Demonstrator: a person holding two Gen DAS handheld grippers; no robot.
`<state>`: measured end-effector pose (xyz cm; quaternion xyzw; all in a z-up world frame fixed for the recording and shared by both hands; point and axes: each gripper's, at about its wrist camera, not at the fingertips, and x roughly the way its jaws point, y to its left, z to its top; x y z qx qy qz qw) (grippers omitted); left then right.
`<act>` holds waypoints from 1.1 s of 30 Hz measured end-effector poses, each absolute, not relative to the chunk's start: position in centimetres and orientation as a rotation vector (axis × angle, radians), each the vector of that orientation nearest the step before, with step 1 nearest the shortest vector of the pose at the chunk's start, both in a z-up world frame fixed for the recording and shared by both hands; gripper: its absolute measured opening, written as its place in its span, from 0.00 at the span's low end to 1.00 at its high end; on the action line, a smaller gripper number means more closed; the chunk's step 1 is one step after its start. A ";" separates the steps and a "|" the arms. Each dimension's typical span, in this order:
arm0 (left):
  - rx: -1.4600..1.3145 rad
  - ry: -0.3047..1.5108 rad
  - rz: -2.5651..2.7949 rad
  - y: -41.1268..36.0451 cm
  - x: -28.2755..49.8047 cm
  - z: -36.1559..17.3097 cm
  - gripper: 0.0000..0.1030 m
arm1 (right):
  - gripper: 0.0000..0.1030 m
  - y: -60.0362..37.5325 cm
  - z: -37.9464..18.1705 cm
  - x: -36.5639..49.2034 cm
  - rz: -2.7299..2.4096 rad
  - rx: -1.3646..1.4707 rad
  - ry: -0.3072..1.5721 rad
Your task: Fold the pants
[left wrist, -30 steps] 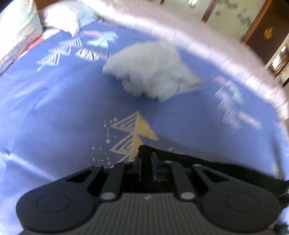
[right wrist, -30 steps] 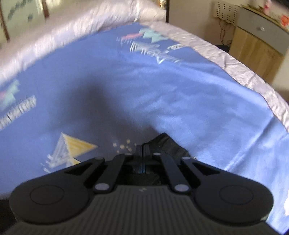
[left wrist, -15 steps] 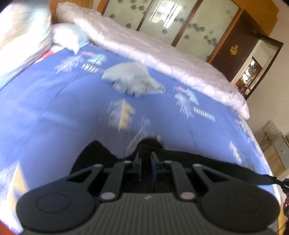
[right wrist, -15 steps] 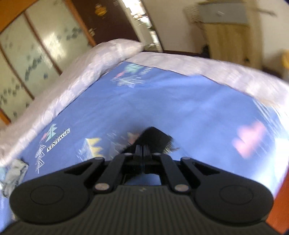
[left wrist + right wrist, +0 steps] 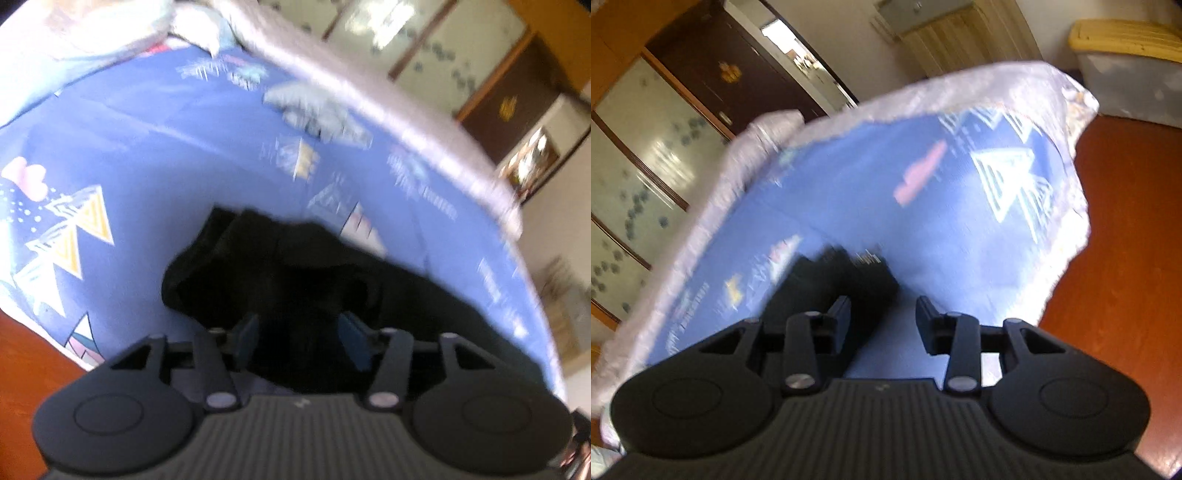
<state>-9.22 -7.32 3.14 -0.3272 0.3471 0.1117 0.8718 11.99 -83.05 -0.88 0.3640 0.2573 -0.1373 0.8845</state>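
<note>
The black pants [image 5: 303,273] lie in a loose heap on the blue patterned bed sheet [image 5: 147,140], near the bed's front edge. My left gripper [image 5: 301,325] is open just above the heap, with black cloth showing between its fingers. In the right wrist view one end of the pants [image 5: 842,284] lies on the sheet [image 5: 923,221]. My right gripper [image 5: 882,314] is open above it, with its left finger over the cloth and its right finger over bare sheet. Both views are blurred.
A crumpled light grey garment [image 5: 317,114] lies farther back on the bed. Pillows [image 5: 92,29] sit at the far left. A white quilted border [image 5: 886,103] rims the bed. Red-brown floor [image 5: 1126,258], a plastic storage bin [image 5: 1130,66] and wardrobes [image 5: 639,155] surround it.
Both grippers have opened and let go of the black pants, which now lie on the sheet. Both have pulled back and tilted, so more of the room shows.
</note>
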 end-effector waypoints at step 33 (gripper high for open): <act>-0.713 0.784 0.303 -6.4 -9.5 1.6 0.34 | 0.60 -83.3 -1.5 8.0 -0.717 0.792 0.424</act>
